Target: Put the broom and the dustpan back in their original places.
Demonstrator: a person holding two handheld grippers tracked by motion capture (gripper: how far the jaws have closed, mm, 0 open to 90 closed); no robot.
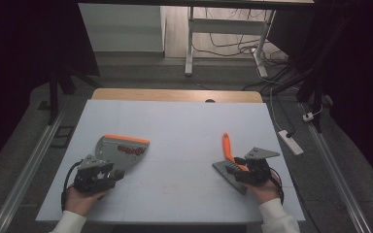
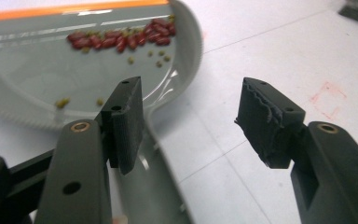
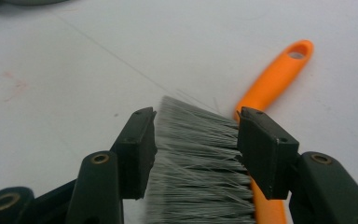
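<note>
My left gripper (image 2: 191, 121) jaws apart, dustpan (image 2: 74, 70) handle beside one pad, unheld. Right gripper (image 3: 196, 154) wide around brush (image 3: 200, 158) bristles. Risk: nudged pan spills beans (image 2: 121, 39).

White table (image 1: 184, 126) — grey dustpan (image 1: 119, 151) left, seemingly flat; orange-handled brush (image 1: 229, 154) right.

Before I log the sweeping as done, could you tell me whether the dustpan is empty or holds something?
Not empty: the dustpan holds red beans near its orange edge, plus scattered greenish ones.
</note>
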